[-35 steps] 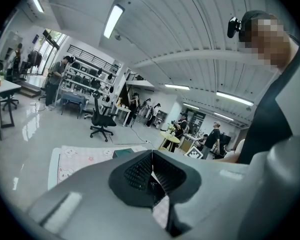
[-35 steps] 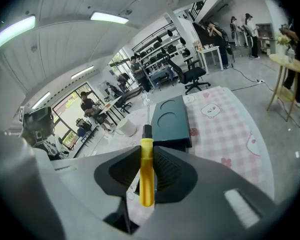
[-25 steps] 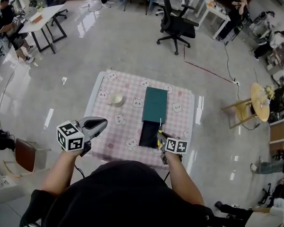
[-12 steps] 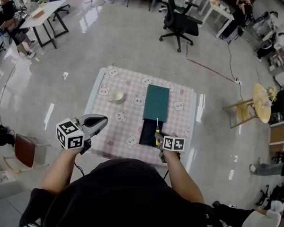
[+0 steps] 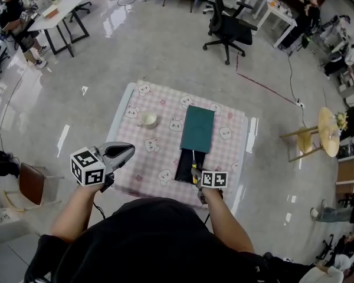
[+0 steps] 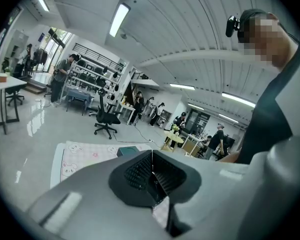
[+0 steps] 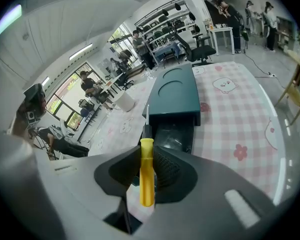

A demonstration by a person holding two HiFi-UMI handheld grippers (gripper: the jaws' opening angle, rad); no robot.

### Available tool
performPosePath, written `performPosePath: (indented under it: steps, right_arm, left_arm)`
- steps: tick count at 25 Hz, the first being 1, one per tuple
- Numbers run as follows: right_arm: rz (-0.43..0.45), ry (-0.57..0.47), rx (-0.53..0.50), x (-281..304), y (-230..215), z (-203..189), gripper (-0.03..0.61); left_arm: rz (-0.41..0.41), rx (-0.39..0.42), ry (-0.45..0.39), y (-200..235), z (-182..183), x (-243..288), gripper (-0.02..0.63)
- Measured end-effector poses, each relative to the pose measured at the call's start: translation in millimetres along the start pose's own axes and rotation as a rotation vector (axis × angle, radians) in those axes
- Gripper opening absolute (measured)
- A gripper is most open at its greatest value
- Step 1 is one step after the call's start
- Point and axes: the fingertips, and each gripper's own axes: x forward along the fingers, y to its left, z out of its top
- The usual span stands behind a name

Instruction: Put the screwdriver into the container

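My right gripper is shut on a screwdriver with a yellow handle; its metal shaft points forward over the near end of the open dark container. In the head view the screwdriver hangs just above the container, whose teal lid lies against its far end, with my right gripper at the table's near edge. My left gripper is held off the table's near-left corner, jaws pressed together with nothing between them.
A white cup stands on the pink checked tablecloth at the left. Beyond the table are a black office chair, a round wooden stool at the right, and desks with people at the room's edges.
My right gripper has carried the screwdriver slightly forward and left over the container's near end. The left gripper has stayed put.
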Motion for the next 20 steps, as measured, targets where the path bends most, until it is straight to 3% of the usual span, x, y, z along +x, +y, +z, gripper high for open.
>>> performPosePath:
  steps: [20]
  right_arm:
    - [-0.005,0.127,-0.035,29.5,-3.6,-12.7,0.109]
  left_arm:
    - [0.036,-0.036,0.0,12.7,-5.5,-0.2,0.002]
